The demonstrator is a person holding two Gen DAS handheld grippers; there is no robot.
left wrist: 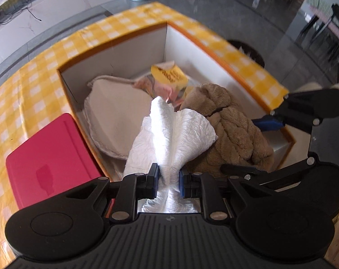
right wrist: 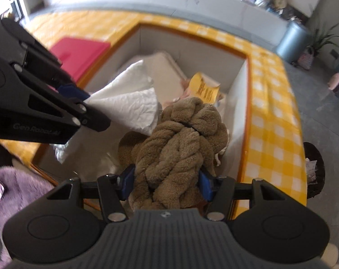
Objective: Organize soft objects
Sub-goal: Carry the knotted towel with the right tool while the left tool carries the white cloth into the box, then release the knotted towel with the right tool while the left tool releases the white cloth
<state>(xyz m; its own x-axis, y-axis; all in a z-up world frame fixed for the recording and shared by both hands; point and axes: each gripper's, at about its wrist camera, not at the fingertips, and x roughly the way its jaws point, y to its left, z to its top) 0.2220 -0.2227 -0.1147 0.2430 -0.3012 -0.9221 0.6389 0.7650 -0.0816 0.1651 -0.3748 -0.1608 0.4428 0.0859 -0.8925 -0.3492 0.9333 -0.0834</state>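
Soft white cloth [left wrist: 169, 132] is pinched tight between the left gripper [left wrist: 168, 182] fingers, hanging over the open box [left wrist: 115, 53]. Right gripper [right wrist: 167, 185] squeezes the twisted brown plush towel [right wrist: 180, 143] (fluffy, knotted), also above the box. Inside: a cream cushion [left wrist: 115, 116] and a yellow packet [left wrist: 169, 76]. Red lid [left wrist: 48, 159] lies beside it on the yellow checked tablecloth [left wrist: 34, 78].

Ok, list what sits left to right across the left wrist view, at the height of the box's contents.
Red lid → cream cushion → white paper towel → brown plush towel → right gripper.
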